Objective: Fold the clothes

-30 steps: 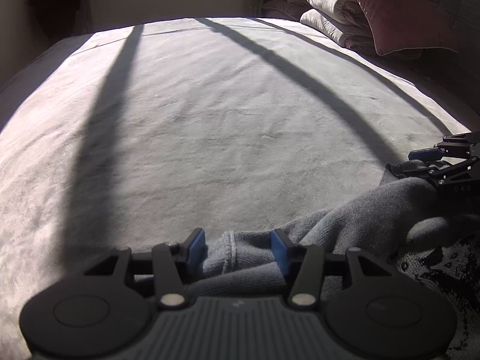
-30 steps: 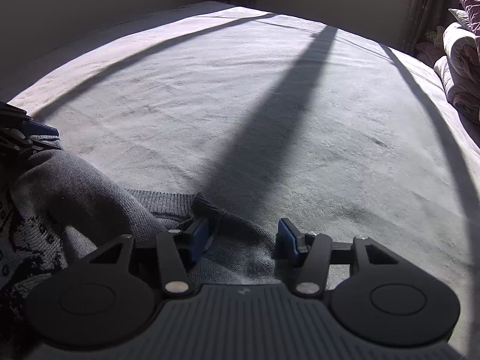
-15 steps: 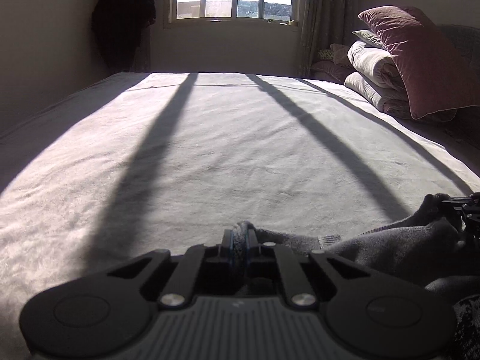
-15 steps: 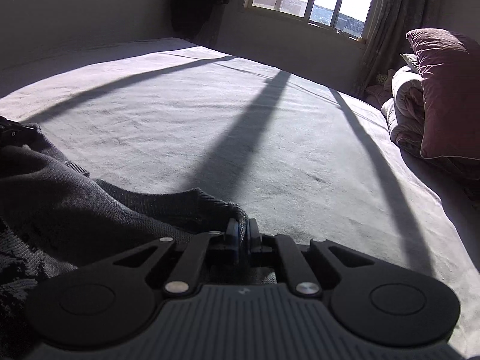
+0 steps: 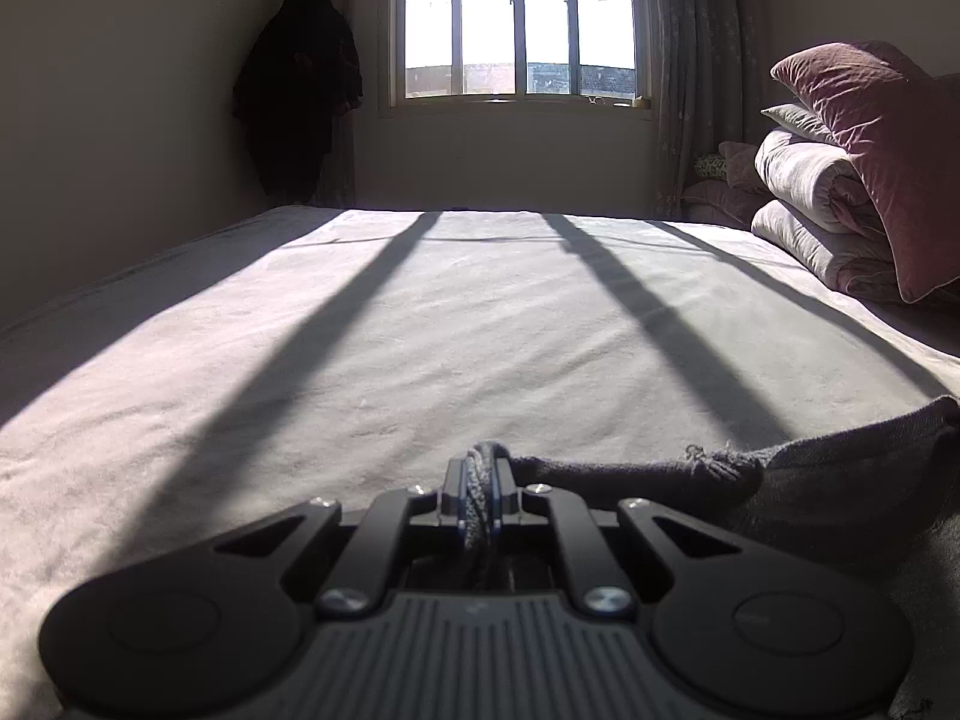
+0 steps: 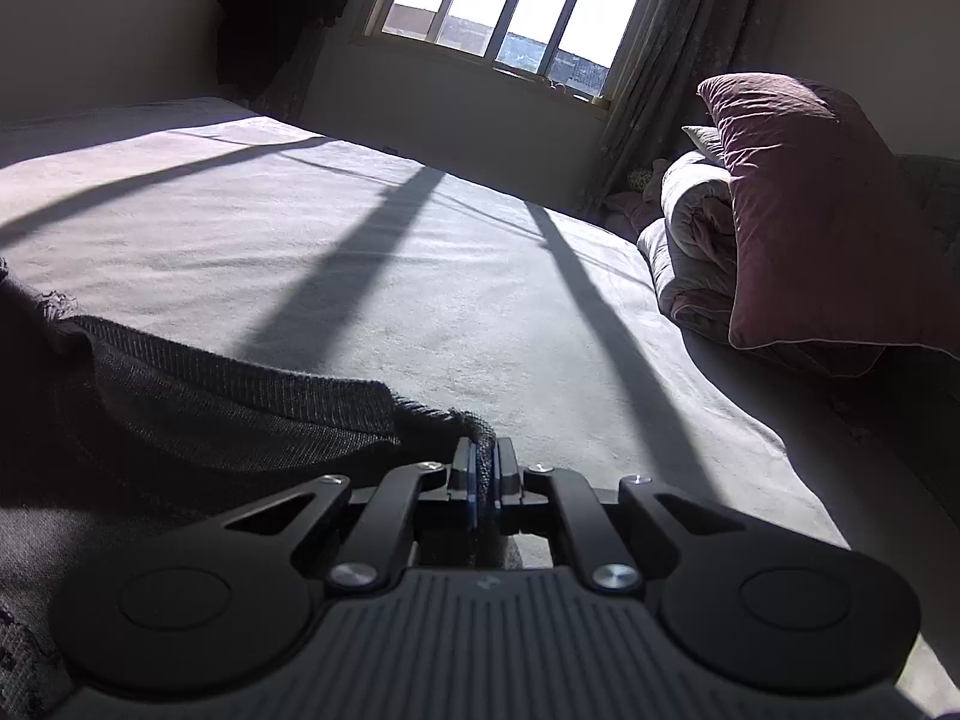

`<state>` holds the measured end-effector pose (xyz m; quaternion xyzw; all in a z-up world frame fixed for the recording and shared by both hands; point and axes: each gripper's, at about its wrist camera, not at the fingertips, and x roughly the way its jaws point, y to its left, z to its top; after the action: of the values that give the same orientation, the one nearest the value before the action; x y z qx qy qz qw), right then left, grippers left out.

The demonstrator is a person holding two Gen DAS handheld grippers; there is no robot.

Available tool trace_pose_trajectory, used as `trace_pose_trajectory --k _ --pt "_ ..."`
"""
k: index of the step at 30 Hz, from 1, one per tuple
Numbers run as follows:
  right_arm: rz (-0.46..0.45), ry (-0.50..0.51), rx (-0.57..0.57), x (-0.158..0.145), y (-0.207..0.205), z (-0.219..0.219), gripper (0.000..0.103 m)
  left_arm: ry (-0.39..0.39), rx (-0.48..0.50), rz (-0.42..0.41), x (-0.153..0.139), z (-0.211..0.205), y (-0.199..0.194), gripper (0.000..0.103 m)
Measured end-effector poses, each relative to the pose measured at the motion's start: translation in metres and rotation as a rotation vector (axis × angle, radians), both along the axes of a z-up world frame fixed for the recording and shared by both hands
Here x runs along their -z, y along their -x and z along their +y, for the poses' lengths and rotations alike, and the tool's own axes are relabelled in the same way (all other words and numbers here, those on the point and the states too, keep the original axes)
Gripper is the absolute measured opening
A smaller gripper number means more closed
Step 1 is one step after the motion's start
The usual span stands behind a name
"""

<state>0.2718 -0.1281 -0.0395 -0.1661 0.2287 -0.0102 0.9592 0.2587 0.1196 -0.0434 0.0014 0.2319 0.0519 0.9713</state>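
Observation:
A grey knitted sweater (image 5: 840, 492) hangs between my two grippers above the bed. My left gripper (image 5: 478, 489) is shut on one edge of the sweater, and the cloth stretches away to the right. My right gripper (image 6: 483, 480) is shut on another edge of the sweater (image 6: 210, 408), and the cloth spreads to the left with its ribbed hem showing. The lower part of the sweater is hidden below both views.
A wide bed with a pale cover (image 5: 420, 330) stretches ahead. Folded quilts (image 5: 810, 216) and a maroon pillow (image 5: 882, 144) are stacked at the right. A barred window (image 5: 516, 24) and a dark hanging garment (image 5: 300, 90) are on the far wall.
Both grippers went from open around the sweater's edge to shut on it. Both then tilted up and lifted, so the window and far wall came into view.

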Motion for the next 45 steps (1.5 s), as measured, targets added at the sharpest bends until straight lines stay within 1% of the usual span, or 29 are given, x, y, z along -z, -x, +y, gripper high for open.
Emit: trace_pose_trajectory --k 4,6,8,10,11,13,14,15,16,17,20,24,28,31,34,41,45 --pt "0.063 0.035 -0.005 0.026 -0.016 0.003 0.005 0.042 -0.024 0.109 0.021 0.003 -0.022 0.008" --pt "0.092 0.048 -0.001 0.038 -0.021 0.006 0.005 0.068 -0.034 0.116 0.024 0.007 -0.025 0.009" --pt "0.103 0.077 0.005 0.044 -0.023 0.010 0.005 0.056 -0.035 0.122 0.025 0.005 -0.025 0.009" --pt "0.109 0.108 0.007 0.044 -0.024 0.014 0.006 0.036 -0.036 0.128 0.025 0.002 -0.025 0.009" --pt "0.113 0.117 0.008 0.043 -0.024 0.016 0.007 0.027 -0.039 0.127 0.025 0.001 -0.025 0.011" --pt "0.112 0.084 0.012 0.037 -0.022 0.014 0.008 0.011 -0.045 0.126 0.021 -0.002 -0.024 0.017" --pt "0.118 0.041 0.026 0.032 -0.020 0.010 0.013 0.012 -0.050 0.126 0.019 -0.002 -0.021 0.031" --pt "0.124 -0.003 0.042 0.027 -0.019 0.006 0.016 0.016 -0.055 0.127 0.017 -0.002 -0.018 0.052" --pt "0.132 -0.051 0.064 0.023 -0.016 0.002 0.027 0.032 -0.053 0.122 0.013 -0.002 -0.014 0.060" --pt "0.142 -0.092 0.082 0.020 -0.013 -0.001 0.034 0.046 -0.044 0.112 0.010 -0.002 -0.008 0.064" --pt "0.159 -0.157 0.103 0.010 -0.001 -0.007 0.035 0.045 -0.031 0.113 0.002 -0.006 0.007 0.064" --pt "0.152 -0.199 0.128 -0.007 0.018 -0.014 0.040 0.047 -0.022 0.119 -0.012 -0.012 0.025 0.064" --pt "0.150 -0.237 0.132 -0.025 0.038 -0.023 0.041 0.093 -0.016 0.131 -0.029 -0.012 0.045 0.067" --pt "0.155 -0.261 0.119 -0.034 0.053 -0.028 0.044 0.136 -0.020 0.140 -0.037 -0.012 0.062 0.067" --pt "0.169 -0.292 0.104 -0.039 0.070 -0.033 0.045 0.162 -0.021 0.149 -0.044 -0.014 0.080 0.068" --pt "0.204 -0.345 0.085 -0.046 0.114 -0.038 0.049 0.176 -0.007 0.169 -0.058 -0.017 0.124 0.070" --pt "0.216 -0.367 0.076 -0.051 0.141 -0.038 0.050 0.231 -0.013 0.184 -0.063 -0.011 0.153 0.072"
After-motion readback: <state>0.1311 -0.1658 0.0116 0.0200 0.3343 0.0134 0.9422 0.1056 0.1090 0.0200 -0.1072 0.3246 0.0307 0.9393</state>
